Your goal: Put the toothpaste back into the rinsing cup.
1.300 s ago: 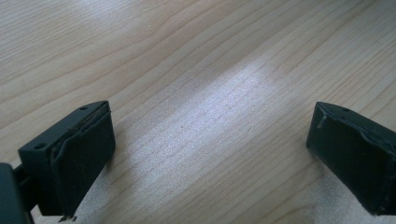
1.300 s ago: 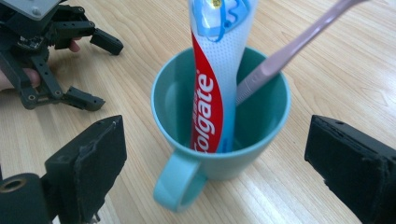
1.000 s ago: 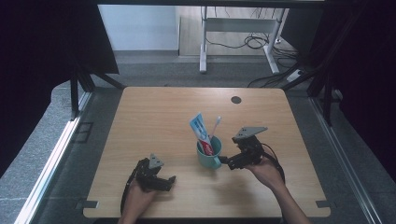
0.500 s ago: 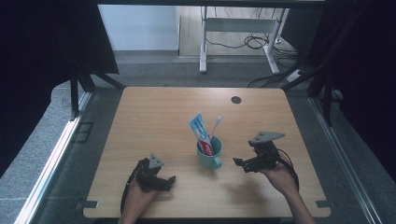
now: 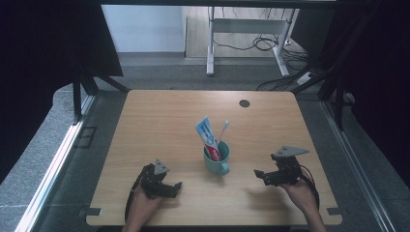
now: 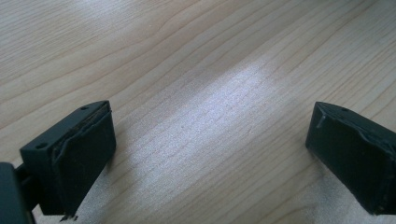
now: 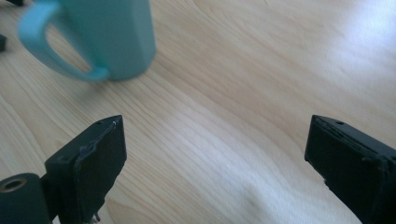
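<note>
My right gripper (image 5: 263,175) hangs wide open, well apart from the teal plastic mug (image 5: 216,161) near the wooden table's (image 5: 159,116) front edge; my left gripper (image 5: 175,187) gapes too, empty.

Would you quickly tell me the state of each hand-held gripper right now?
Left hand-held gripper: open, holding nothing.
Right hand-held gripper: open, holding nothing.
</note>
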Demonstrator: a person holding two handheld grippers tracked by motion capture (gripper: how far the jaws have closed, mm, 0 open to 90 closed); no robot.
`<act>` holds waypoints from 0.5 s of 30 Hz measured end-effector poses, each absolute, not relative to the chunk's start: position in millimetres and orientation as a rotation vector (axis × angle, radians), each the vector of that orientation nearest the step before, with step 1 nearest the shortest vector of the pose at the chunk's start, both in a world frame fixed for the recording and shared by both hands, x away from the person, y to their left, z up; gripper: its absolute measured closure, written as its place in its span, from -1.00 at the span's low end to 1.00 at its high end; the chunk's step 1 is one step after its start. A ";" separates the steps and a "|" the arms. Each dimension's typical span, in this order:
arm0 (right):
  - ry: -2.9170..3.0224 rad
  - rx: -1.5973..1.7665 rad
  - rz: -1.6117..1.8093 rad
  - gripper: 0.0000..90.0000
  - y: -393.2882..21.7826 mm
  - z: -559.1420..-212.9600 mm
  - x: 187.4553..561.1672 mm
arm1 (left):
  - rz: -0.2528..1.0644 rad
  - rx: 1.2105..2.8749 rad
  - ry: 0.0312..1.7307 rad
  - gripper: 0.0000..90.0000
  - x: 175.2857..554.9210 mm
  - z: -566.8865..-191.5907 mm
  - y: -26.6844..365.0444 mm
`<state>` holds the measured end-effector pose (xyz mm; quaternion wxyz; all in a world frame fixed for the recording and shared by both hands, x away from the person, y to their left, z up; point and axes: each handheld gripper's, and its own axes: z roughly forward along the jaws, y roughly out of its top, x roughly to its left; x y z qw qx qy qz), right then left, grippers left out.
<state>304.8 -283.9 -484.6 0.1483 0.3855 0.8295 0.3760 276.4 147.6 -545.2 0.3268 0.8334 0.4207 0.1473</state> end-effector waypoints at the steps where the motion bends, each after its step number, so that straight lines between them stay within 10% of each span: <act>1: 2.383 1.113 1.076 -0.88 -285.7 -487.5 303.6 | 0.385 2.183 1.102 -0.97 276.4 -545.2 147.6; 15: 2.350 1.190 1.049 -0.88 -297.2 -523.8 289.1 | 0.388 2.186 1.097 -0.97 276.7 -545.2 147.8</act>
